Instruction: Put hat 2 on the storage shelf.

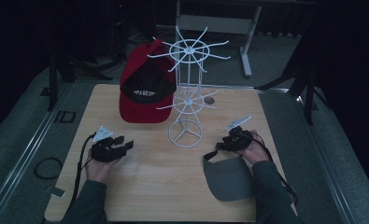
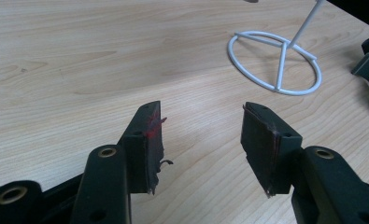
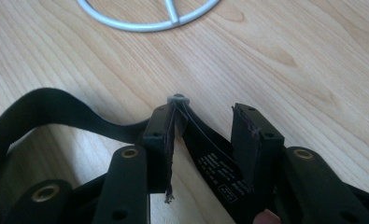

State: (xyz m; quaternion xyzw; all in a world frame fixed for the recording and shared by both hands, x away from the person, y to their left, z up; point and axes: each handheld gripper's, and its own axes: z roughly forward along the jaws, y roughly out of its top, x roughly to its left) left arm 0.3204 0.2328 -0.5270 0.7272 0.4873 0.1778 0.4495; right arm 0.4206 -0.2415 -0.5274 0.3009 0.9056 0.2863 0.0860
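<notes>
Lying flat on the wooden table (image 1: pixel 145 186), the grey visor cap (image 1: pixel 229 179) sits just nearer the person than the white wire rack (image 1: pixel 188 84), to that rack's right, brim toward the table's near edge. Its black strap (image 3: pixel 56 114) runs up between the jaws of the right gripper (image 1: pixel 236 138), which stand apart around it; whether the pads press on the strap cannot be told. The left gripper (image 1: pixel 121 145) rests well to the left of the rack's ring base (image 2: pixel 275 63), jaws released with bare wood between them. A red and black cap (image 1: pixel 145 91) hangs on the rack's far left side.
</notes>
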